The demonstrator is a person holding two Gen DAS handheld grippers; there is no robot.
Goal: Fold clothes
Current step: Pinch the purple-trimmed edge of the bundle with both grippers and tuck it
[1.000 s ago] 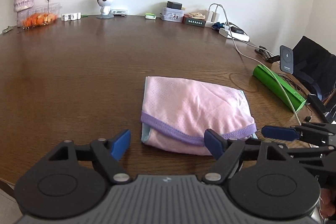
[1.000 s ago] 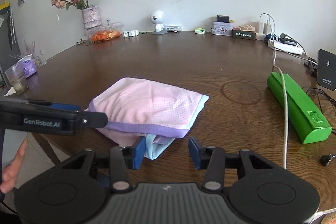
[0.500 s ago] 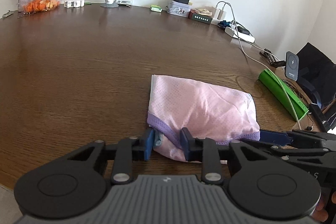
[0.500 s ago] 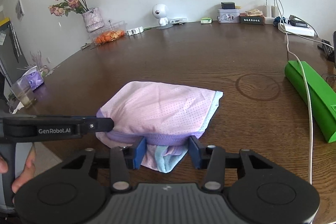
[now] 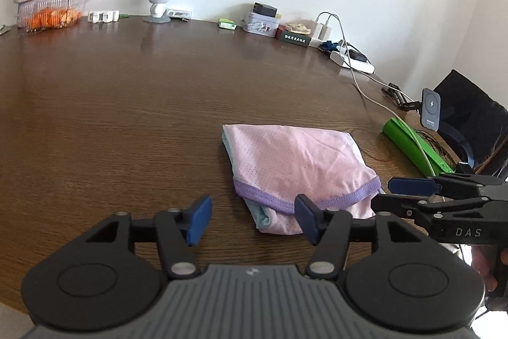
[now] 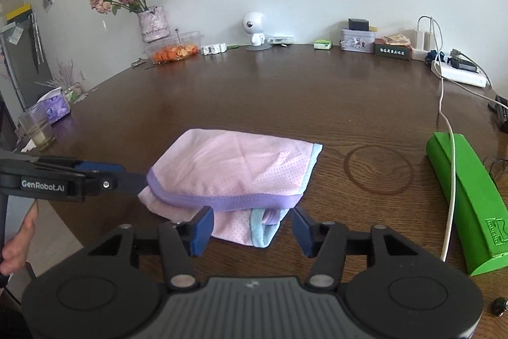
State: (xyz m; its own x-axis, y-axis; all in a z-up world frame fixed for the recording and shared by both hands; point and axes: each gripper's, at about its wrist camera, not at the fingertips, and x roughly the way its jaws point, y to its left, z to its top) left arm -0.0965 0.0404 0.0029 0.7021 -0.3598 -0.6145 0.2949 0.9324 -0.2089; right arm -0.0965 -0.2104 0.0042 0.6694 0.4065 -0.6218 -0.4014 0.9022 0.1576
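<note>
garment [image 5: 295,167] folded on table [image 5: 127,116] | left gripper [image 5: 250,220] jaws apart, just reopened, holding nothing | right gripper [image 6: 252,226] jaws widening, straddling hem, no grip

"GenRobot.AI", white on black, on left gripper [image 6: 128,178] body, mid-left of right wrist view. "DAS" on right gripper [image 5: 389,196] body, lower right of left wrist view. Dark box [image 6: 390,50], upper right: white chars, too small to read. Green case [image 6: 466,199], lower right: embossed logo, unreadable.
</note>
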